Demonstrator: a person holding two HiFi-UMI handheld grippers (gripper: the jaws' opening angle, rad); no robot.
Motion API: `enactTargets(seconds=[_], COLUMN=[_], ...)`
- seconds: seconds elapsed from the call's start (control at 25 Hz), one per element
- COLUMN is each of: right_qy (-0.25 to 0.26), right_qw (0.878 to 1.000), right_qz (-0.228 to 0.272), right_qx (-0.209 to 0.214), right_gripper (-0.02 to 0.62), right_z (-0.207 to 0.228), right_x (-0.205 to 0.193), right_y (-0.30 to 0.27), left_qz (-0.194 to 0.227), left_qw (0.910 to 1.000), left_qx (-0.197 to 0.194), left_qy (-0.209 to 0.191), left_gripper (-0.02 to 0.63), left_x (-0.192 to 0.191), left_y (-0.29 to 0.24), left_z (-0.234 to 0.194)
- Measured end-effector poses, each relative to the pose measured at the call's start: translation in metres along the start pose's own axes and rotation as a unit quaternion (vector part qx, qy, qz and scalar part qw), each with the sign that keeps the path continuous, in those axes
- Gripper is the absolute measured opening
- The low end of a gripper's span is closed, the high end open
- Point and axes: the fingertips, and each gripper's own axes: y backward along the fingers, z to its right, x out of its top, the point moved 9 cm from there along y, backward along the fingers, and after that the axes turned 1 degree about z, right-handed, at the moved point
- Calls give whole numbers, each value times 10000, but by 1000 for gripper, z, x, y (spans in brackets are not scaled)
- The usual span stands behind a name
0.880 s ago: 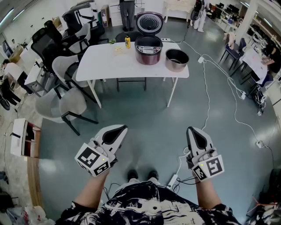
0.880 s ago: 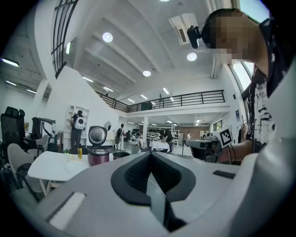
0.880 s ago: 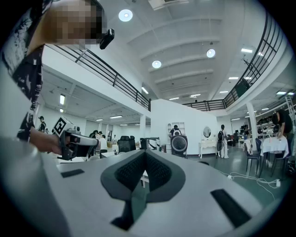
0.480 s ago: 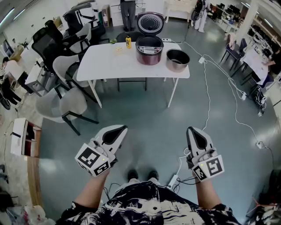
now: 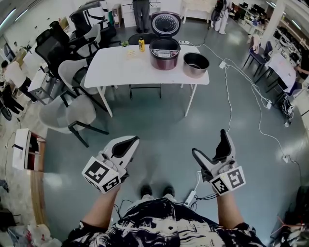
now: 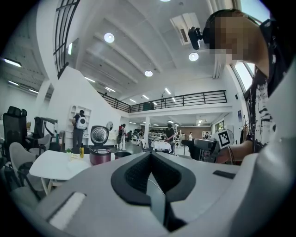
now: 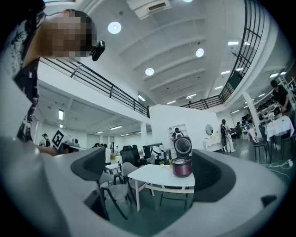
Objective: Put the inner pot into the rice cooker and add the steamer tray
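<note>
Far ahead, on a white table [image 5: 116, 67], stands the dark red rice cooker [image 5: 164, 53] with its lid [image 5: 165, 23] raised. The metal inner pot [image 5: 195, 64] sits on the table just right of it. I cannot make out a steamer tray. My left gripper [image 5: 126, 144] is held low in front of me, shut and empty; its own view shows the closed jaws [image 6: 150, 155] with the cooker [image 6: 100, 155] small beyond. My right gripper [image 5: 211, 148] is open and empty; between its spread jaws [image 7: 155, 178] I see the cooker [image 7: 183, 165] and table [image 7: 157, 175].
Grey chairs [image 5: 72, 116] crowd the table's left side. A yellow bottle [image 5: 141, 45] stands behind the cooker. White cables [image 5: 228, 103] run over the floor at right, with a power strip [image 5: 189, 197] by my feet. A person [image 5: 140, 12] stands behind the table.
My right gripper's jaws have swung wide open; they were together before. The left gripper has kept still and the table has drifted slightly up in view.
</note>
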Motion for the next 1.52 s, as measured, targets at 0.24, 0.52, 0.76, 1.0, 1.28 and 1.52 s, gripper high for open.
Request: enactTargets(seconds=[0.24, 0.52, 0.76, 1.0, 1.28, 1.52], right_qy=[33, 50, 90, 27, 284, 509], right_qw=[9999, 9993, 9984, 9979, 9980, 9982], right_qz=[-149, -307, -334, -350, -298, -102], right_qx=[66, 210, 443, 547, 478, 294], right_gripper=[529, 529, 528, 528, 528, 528], right_z=[7, 41, 74, 92, 110, 122], right_x=[-4, -4, -5, -15, -30, -28], right_y=[3, 13, 1, -41, -136, -235], left_qz=[-13, 34, 16, -122, 37, 43], left_qw=[10000, 9999, 9994, 9990, 9998, 9999], left_qx=[19, 107, 324, 421, 164, -154], left_qy=[-26, -108, -89, 29, 113, 50], left_gripper=[5, 5, 5, 5, 5, 5], left_x=[0, 3, -4, -11, -16, 3], left_y=[-10, -41, -61, -82, -133, -175], left_z=[3, 15, 15, -22, -127, -234])
